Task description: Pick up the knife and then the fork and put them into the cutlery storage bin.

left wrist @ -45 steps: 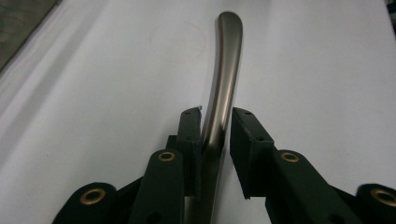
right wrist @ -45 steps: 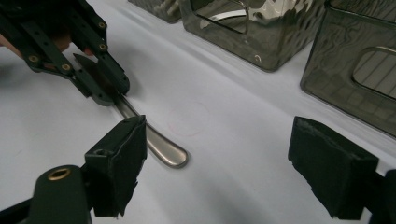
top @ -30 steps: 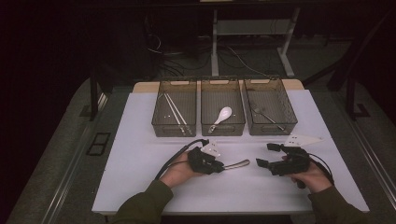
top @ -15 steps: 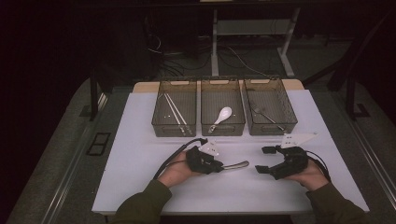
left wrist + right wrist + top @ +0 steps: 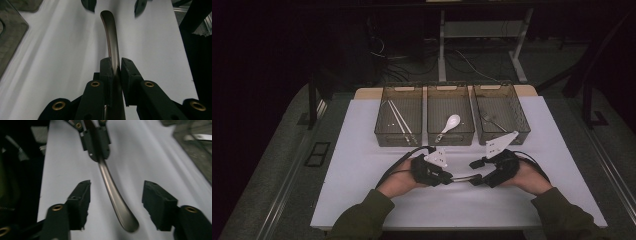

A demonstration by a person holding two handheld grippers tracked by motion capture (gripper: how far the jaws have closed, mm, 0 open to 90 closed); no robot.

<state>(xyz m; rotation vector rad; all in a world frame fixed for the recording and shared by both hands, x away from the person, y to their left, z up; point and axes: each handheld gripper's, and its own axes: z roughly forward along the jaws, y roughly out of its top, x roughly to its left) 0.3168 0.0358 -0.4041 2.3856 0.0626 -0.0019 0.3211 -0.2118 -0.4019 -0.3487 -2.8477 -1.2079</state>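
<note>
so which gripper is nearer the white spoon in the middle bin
Left. The left gripper sits just below and slightly left of the white spoon; the right gripper is open, further off to its lower right.

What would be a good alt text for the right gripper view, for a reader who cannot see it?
A metal utensil handle reaches between the open jaws of the right gripper, which do not touch it. At the top, the left gripper is shut on the handle's far end, above the white table; the picture is slightly blurred.
</note>
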